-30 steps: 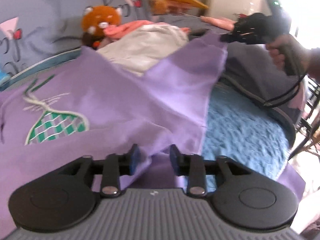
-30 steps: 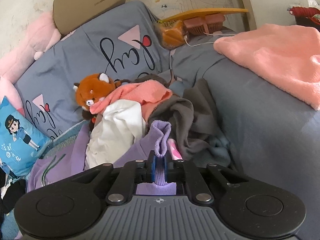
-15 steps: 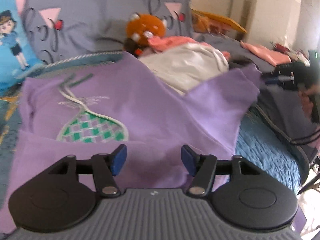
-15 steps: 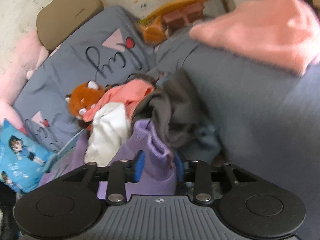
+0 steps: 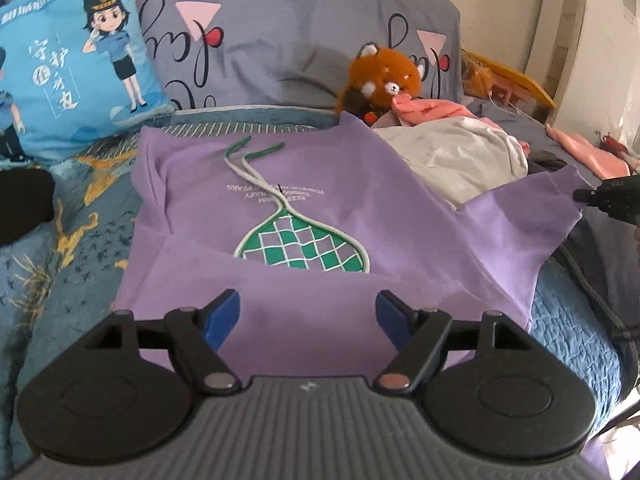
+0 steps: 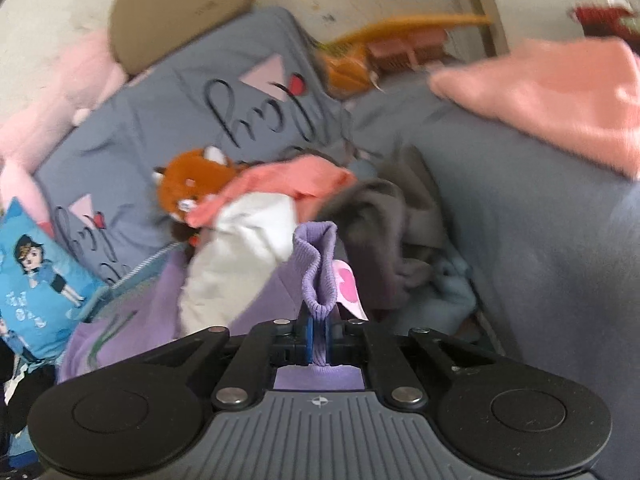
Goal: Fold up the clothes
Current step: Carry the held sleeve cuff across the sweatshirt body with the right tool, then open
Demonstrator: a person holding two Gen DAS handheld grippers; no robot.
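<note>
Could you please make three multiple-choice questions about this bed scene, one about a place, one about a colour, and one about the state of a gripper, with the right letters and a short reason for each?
1. Where is the red panda plush toy?
A. at the pillows, beside the pile of clothes
B. on the floor
C. between the left gripper's fingers

2. What colour is the net-shaped print on the purple sweatshirt?
A. red and yellow
B. green and white
C. black only

3. What is the right gripper doing?
A. standing wide open over the bed
B. shut on a purple ribbed cuff
C. shut on the blue cushion

Answers:
1 A: the red panda plush toy lies against the grey pillow, next to the pink and white clothes.
2 B: the print on the purple sweatshirt is green checks with white lines.
3 B: the right gripper pinches the purple ribbed cuff; the left gripper is opening, holding nothing.
</note>
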